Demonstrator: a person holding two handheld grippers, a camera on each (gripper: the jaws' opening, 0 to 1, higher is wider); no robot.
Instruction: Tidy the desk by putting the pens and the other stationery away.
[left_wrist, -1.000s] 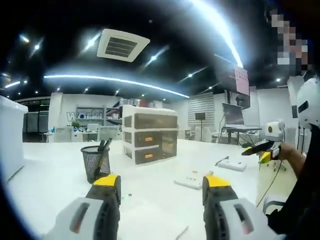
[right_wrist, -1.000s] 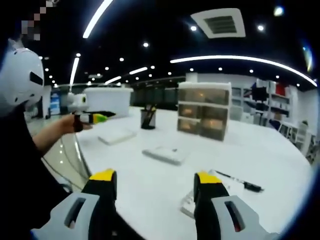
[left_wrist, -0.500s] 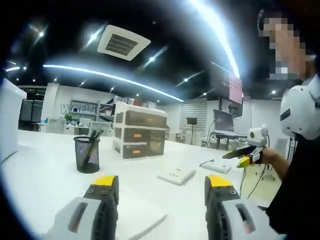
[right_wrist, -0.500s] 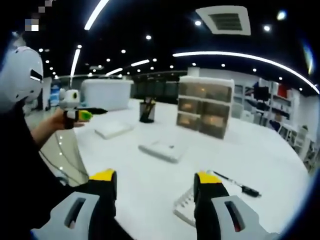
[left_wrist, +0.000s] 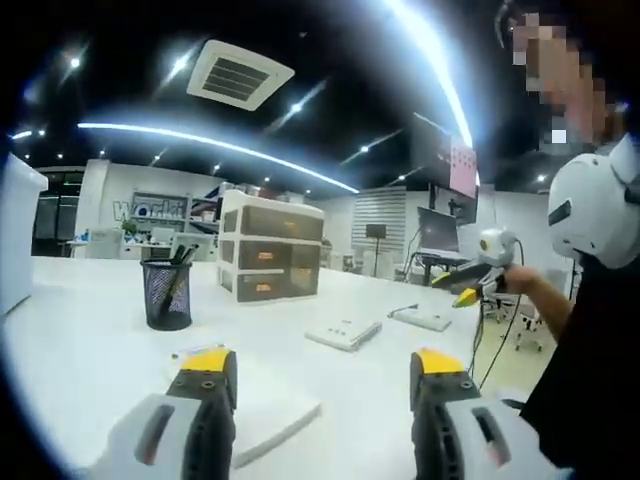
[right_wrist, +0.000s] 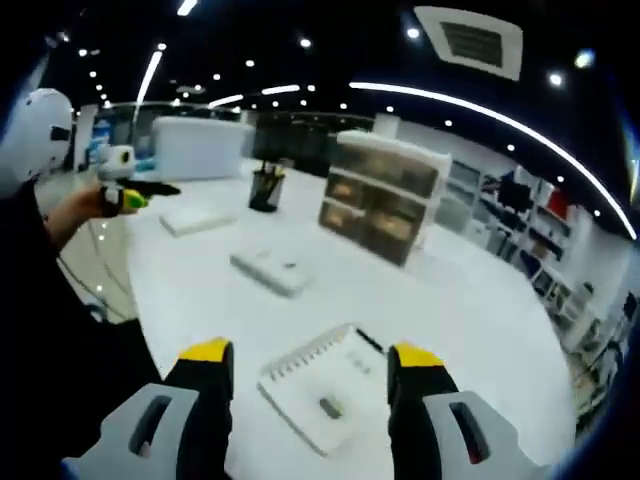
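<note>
A white spiral notebook lies on the white desk with a small grey item on its page and a black pen along its far edge. My right gripper hovers open just above it, nothing between the jaws. My left gripper is open and empty over a white pad. A black mesh pen cup with pens stands at the left, the same pen cup farther back in the right gripper view. A hand holds each other gripper off the desk edge.
A translucent drawer unit stands behind the cup. Two flat white power strips lie mid-desk, seen also as strips. A large white bin sits at the far end. The person's dark sleeve is close by.
The right gripper view has tipped down and forward, so the notebook now lies between its jaws. The left gripper view has shifted, bringing a white pad in under its jaws. Both grippers stay open.
</note>
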